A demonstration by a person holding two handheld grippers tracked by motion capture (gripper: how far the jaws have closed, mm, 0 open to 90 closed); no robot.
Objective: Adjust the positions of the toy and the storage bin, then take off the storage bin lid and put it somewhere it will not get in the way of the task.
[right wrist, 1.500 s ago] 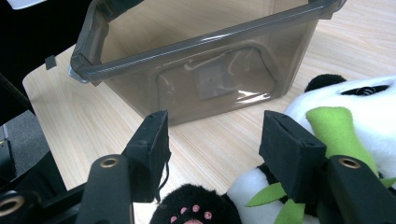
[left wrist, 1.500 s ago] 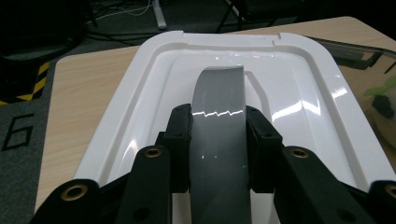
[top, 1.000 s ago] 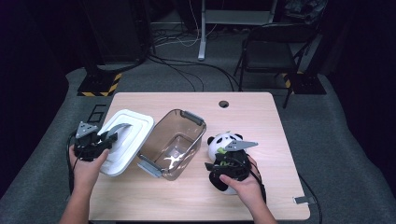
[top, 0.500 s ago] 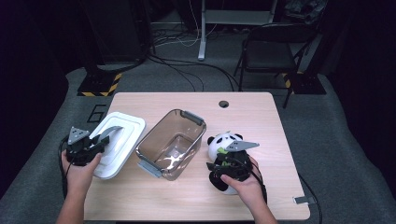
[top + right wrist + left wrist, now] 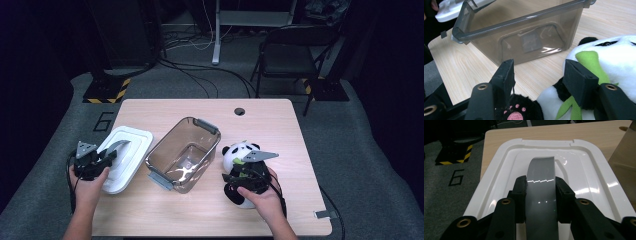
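A white lid (image 5: 131,145) lies flat at the table's left edge, beside a clear smoky plastic bin (image 5: 165,145) that stands open in the middle. My left gripper (image 5: 106,158) is shut on the lid's grey handle (image 5: 541,167); in the left gripper view the gripper (image 5: 541,181) has both pads tight against the strap, over the lid (image 5: 594,185). A plush panda (image 5: 240,152) lies to the right of the bin. My right gripper (image 5: 245,176) sits over its lower body. In the right gripper view the gripper (image 5: 539,72) stands apart, with the panda (image 5: 614,57) against the right jaw and the bin (image 5: 524,32) ahead.
The wooden table (image 5: 280,130) has a round cable hole (image 5: 239,111) near its far edge. Beyond it are a folding chair (image 5: 295,45), floor cables and a yellow-black striped base (image 5: 105,92). The lid's left side hangs close to the table's left edge.
My left gripper has moved left and down with the lid, away from the bin, and the lid now lies flat. The right gripper and panda have stayed put.
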